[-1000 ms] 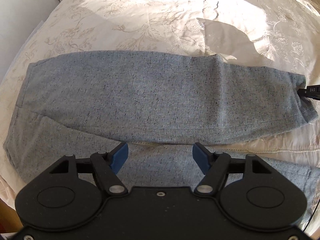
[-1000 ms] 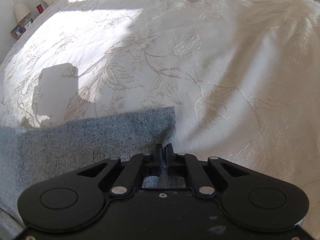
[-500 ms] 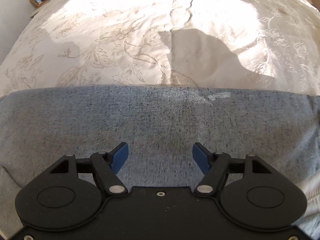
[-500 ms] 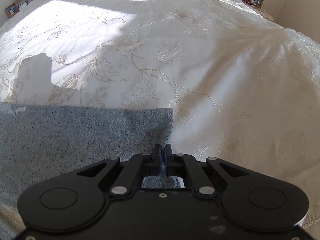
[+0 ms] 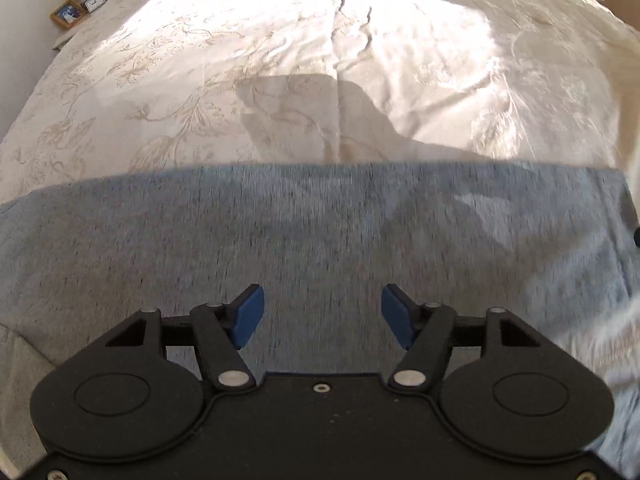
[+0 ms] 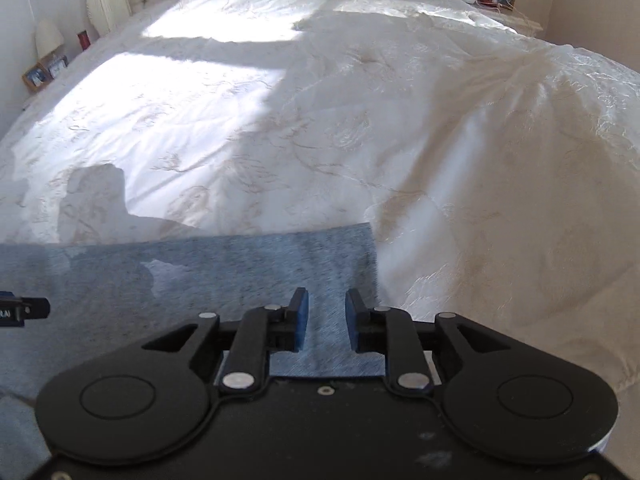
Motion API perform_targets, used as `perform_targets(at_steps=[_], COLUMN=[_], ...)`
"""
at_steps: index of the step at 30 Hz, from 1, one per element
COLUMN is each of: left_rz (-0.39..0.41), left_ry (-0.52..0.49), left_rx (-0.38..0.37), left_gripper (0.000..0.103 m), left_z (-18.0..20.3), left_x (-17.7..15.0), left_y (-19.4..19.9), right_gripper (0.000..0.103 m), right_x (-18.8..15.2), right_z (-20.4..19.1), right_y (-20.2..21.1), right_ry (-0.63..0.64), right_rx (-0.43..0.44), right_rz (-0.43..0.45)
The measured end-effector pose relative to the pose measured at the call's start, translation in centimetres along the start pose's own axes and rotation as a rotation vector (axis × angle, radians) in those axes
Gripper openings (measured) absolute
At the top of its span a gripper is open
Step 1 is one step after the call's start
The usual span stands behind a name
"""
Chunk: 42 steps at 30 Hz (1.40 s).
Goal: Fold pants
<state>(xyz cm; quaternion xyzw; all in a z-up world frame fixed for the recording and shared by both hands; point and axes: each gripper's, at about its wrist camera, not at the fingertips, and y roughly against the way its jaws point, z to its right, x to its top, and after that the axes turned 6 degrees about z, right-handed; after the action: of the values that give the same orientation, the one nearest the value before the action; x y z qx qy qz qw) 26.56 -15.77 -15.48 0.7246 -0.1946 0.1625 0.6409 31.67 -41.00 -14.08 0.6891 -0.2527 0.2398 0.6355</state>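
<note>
Both grippers over grey pants [image 5: 320, 232] on bed [image 5: 360, 60] | left gripper [image 5: 322, 316] jaws wide apart, empty | right gripper [image 6: 327, 318] jaws parted near pants' end, gripping nothing

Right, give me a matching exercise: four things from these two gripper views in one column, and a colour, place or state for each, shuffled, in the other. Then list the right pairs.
Things
1. left gripper
2. right gripper
3. pants
4. bedspread

Descriptions
A. cream, with a floral pattern
B. jaws spread wide over the cloth
C. grey-blue, lying flat
D. jaws a narrow gap apart, near the cloth's right end

Pairs: 1-B, 2-D, 3-C, 4-A
</note>
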Motion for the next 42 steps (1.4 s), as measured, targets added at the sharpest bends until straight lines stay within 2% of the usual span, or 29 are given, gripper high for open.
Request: perform_targets(at_steps=[3, 5, 6, 7, 9, 10, 13, 17, 21, 23, 25, 28, 33, 38, 40, 41, 42], left_rz=[-0.081, -0.152, -0.139, -0.093, -0.088, -0.084, -0.032, 0.009, -0.033, -0.061, -0.105, -0.174, -0.226, -0.217, -0.208, -0.207, -0.205], left_ry=[-0.056, -0.091, -0.111, -0.122, -0.14, -0.13, -0.092, -0.165, -0.227, -0.258, -0.293, -0.284, -0.192, -0.225, -0.243, -0.243, -0.237], left_rx=[0.038, 0.042, 0.045, 0.052, 0.062, 0.051, -0.011, -0.044, -0.071, -0.054, -0.032, -0.066, -0.127, -0.162, -0.168, -0.172, -0.178], left_gripper=[0.069, 0.071, 0.071, 0.071, 0.07, 0.066, 0.066, 0.066, 0.066, 0.066, 0.066, 0.068, 0.069, 0.069, 0.069, 0.068, 0.068], left_z=[0.2, 0.3, 0.5, 0.6, 1.0, 1.0, 0.5, 0.5, -0.3, -0.8, -1.2, -2.3, -3.8, -4.1, -4.2, -4.3, -4.3], left_x=[-3.2, -5.7, -6.6, -7.1, -7.1, -6.9, -6.7, -8.4, -11.9, -13.7, -15.5, -16.9, -15.5, -15.3, -15.4, -15.3, -15.5], left_y=[-1.1, -2.3, -2.4, -1.8, -1.1, -0.5, 2.3, 5.4, 6.8, 6.8, 6.2, 4.4, 3.1, 3.0, 3.4, 3.6, 3.9], right_gripper=[0.026, 0.026, 0.026, 0.026, 0.026, 0.026, 0.026, 0.027, 0.027, 0.027, 0.027, 0.027, 0.03, 0.034, 0.029, 0.022, 0.006], right_x=[-2.5, -3.8, -4.3, -4.9, -5.6, -6.0, -7.4, -10.9, -15.0, -17.1, -18.5, -19.5, -19.3, -19.3, -18.9, -18.5, -18.0], right_z=[-1.7, -1.8, -1.6, -1.2, -0.7, -0.5, 0.1, 0.2, -0.2, -0.6, -1.0, -0.9, 0.2, 0.8, 0.4, -0.1, -0.8], right_y=[0.7, 0.4, 0.6, 1.1, 2.6, 3.6, 6.9, 11.4, 14.8, 16.0, 16.3, 15.9, 14.8, 12.6, 12.4, 12.5, 12.9], right_ry=[0.041, 0.039, 0.025, 0.001, -0.034, -0.046, -0.082, -0.162, -0.259, -0.3, -0.333, -0.41, -0.553, -0.708, -0.695, -0.661, -0.615], right_rx=[0.002, -0.03, -0.041, -0.051, -0.066, -0.072, -0.072, -0.061, -0.078, -0.093, -0.121, -0.153, -0.186, -0.23, -0.239, -0.246, -0.251], right_rz=[-0.034, -0.081, -0.095, -0.102, -0.094, -0.088, -0.074, -0.1, -0.156, -0.187, -0.202, -0.2, -0.168, -0.214, -0.223, -0.214, -0.205])
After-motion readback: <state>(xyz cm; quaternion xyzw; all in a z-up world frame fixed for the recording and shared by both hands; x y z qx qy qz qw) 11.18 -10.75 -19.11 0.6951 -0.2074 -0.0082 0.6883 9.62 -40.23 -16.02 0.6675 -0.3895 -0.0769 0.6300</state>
